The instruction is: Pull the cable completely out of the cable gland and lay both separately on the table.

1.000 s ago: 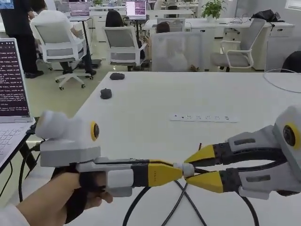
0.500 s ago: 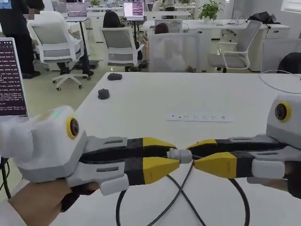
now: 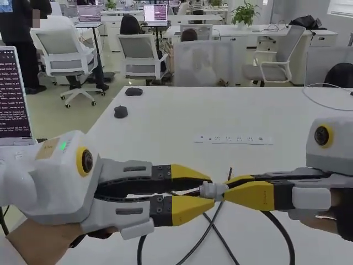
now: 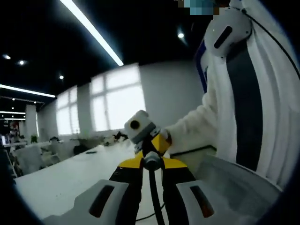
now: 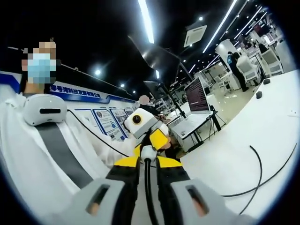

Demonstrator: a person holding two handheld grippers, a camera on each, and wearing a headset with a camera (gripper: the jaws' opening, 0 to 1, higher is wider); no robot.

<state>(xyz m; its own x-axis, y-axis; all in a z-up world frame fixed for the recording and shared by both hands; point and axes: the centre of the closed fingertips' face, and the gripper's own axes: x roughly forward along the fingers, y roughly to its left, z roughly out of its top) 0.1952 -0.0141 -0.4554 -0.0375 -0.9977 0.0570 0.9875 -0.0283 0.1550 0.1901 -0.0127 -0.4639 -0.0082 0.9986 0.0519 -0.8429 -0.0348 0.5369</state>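
Observation:
A small white cable gland hangs above the table with a black cable running through it. My right gripper comes in from the right, shut on the gland. From the left, my left gripper has its yellow jaws spread, open around the cable at the gland's end. The left gripper view has the gland at the jaw tips and the cable running down between the jaws. In the right gripper view the gland sits the same way, with the cable below. The cable's loops cross on the white table.
A white power strip lies flat mid-table. Two dark mouse-like objects sit at the far left edge. A laptop stands at the left. Office chairs and seated people fill the room beyond.
The left gripper's jaws have spread apart from the gland's end; half a second ago their tips met there. The right gripper still holds the gland. Both grippers have sunk slightly.

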